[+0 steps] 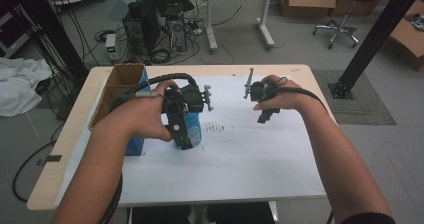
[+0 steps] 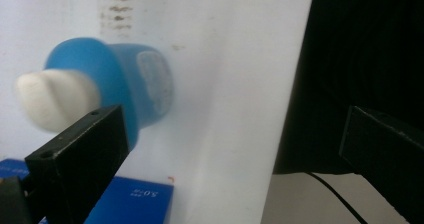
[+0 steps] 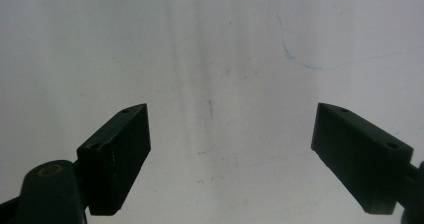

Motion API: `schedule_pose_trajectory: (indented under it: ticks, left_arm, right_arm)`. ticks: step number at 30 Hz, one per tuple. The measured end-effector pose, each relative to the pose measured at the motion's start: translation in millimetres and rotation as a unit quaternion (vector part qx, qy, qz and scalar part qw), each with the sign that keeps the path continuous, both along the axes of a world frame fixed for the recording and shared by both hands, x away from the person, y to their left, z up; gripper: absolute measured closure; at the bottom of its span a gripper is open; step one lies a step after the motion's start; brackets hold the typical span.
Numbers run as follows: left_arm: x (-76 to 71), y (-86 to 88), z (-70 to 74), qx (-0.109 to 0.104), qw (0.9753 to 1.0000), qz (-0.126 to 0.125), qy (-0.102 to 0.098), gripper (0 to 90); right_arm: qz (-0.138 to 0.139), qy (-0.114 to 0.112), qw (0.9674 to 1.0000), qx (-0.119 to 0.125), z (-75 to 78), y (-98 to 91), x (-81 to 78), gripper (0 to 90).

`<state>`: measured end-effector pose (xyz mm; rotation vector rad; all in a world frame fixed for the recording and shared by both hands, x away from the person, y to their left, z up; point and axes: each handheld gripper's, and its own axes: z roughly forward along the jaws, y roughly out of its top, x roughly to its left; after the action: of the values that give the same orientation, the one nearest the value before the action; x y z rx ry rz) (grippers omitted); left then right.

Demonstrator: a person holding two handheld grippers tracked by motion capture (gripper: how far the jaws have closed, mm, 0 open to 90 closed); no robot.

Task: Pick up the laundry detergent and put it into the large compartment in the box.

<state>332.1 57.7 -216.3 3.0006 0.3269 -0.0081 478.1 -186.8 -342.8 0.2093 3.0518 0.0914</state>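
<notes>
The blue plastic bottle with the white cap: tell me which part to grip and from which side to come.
Grip the blue plastic bottle on its round body just below the white cap, coming down from above with the left gripper, which hangs open over it. The bottle stands upright on the white sheet, and the body probably gives the gripper's flat inner faces more hold than the lobed, narrower cap.

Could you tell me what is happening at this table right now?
A person holds a gripper in each hand over a table covered with a white sheet. The left gripper hangs open by a blue bottle with a white cap, not gripping it. A blue box lies nearby, and a cardboard box sits at the table's left edge. The right gripper is open over bare sheet, holding nothing.
</notes>
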Motion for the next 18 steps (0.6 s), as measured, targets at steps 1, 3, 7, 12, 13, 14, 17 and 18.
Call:
schedule_pose_trajectory:
  ticks: [1, 3, 7, 12, 13, 14, 17, 18]
  left_arm:
    - [2.0, 1.7, 0.6, -0.001, 1.0, 0.004, 0.003, 0.1]
    - [4.6, 4.9, 1.5, -0.01, 0.9999, 0.01, 0.001, 0.1]
    - [8.8, 10.9, 2.0, -0.028, 0.9995, 0.017, -0.002, 0.1]
    - [15.0, 16.6, -1.6, -0.035, 0.9988, 0.034, -0.005, 0.1]
    - [16.4, 17.6, -2.1, -0.037, 0.9985, 0.041, -0.005, 0.1]
    - [18.3, 18.4, -2.9, -0.037, 0.9984, 0.043, -0.007, 0.1]
    - [25.3, 20.4, -5.3, -0.034, 0.9976, 0.06, 0.001, 0.1]
    - [27.9, 20.9, -5.9, -0.032, 0.9976, 0.062, 0.002, 0.1]
  right_arm:
    - [-0.001, 0.0, 1.0, 0.0, -0.1, 0.1, 0.0, 16.1]
    - [0.0, 0.001, 1.0, 0.001, -0.7, 0.3, 0.0, 16.1]
    - [-0.001, 0.001, 1.0, 0.0, -0.8, 0.8, 0.3, 16.1]
    - [-0.001, 0.002, 1.0, -0.002, -2.6, 1.6, 1.5, 16.1]
    - [0.0, 0.003, 1.0, -0.002, -2.7, 1.7, 1.7, 16.1]
    - [-0.001, 0.003, 1.0, -0.001, -2.8, 1.9, 1.8, 16.1]
    - [0.0, 0.003, 1.0, -0.001, -2.6, 2.4, 1.9, 16.1]
    - [0.001, 0.002, 1.0, -0.002, -2.4, 2.6, 2.0, 16.1]
